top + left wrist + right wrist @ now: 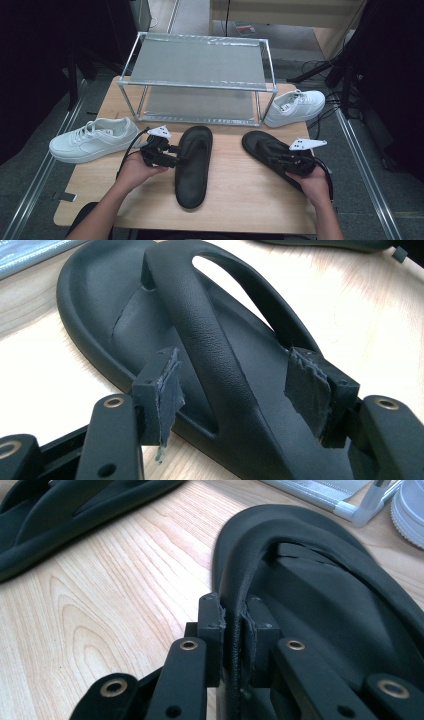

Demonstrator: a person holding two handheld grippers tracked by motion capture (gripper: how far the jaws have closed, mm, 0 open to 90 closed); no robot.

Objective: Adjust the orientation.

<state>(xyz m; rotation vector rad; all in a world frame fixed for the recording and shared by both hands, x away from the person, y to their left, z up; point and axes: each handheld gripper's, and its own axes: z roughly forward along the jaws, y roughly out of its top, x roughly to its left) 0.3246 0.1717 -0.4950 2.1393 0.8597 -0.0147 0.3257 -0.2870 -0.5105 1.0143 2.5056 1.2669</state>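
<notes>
Right gripper point(234, 645): pinching strap of right sandal point(320, 580). Left gripper point(240, 390): jaws spread astride strap of left sandal point(200, 340).

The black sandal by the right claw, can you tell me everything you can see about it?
The right black sandal is a matte, rubbery-looking flip-flop with a thick sole, a raised rim and a Y-shaped strap with stitching along its edge. It lies sole-down on the wooden table, angled, toe toward the metal rack. The right claw pinches the strap edge between its pads, and the person's hand covers the heel end. It lies apart from the other sandal and the white sneaker.
</notes>
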